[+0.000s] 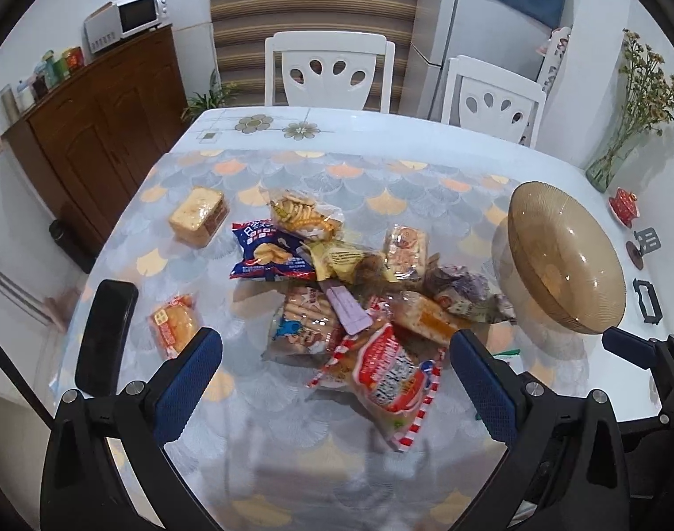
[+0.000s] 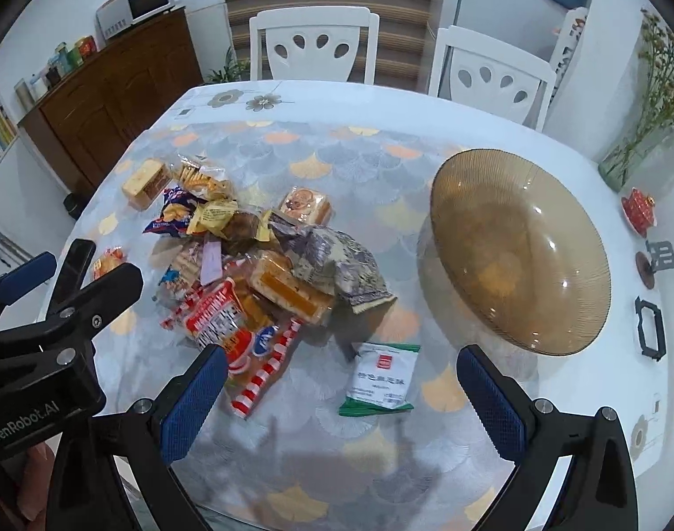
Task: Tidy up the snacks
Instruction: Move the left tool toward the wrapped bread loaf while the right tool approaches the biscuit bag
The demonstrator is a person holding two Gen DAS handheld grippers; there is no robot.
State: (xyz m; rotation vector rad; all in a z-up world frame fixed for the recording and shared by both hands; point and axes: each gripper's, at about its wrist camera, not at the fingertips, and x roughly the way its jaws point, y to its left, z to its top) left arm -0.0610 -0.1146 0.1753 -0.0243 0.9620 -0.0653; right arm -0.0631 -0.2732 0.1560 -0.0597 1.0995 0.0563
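- We see the snack pile (image 1: 350,292) on the surface (image 1: 292,455), just left of the brown glass bowl (image 1: 567,261).
- Our left hand-held gripper (image 1: 337,380) hangs spread and empty near the pile; our right hand-held gripper (image 2: 343,398) likewise.
- Only the right view shows the whole green-and-white packet (image 2: 379,378) lying apart from the pile.
- Only the left view shows the whole phone (image 1: 104,336), left of the pile.

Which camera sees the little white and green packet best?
The right wrist view. There the white and green packet lies flat and whole on the table, between the open right tongs. In the left wrist view only a green sliver peeks out behind a blue finger of the left tongs.
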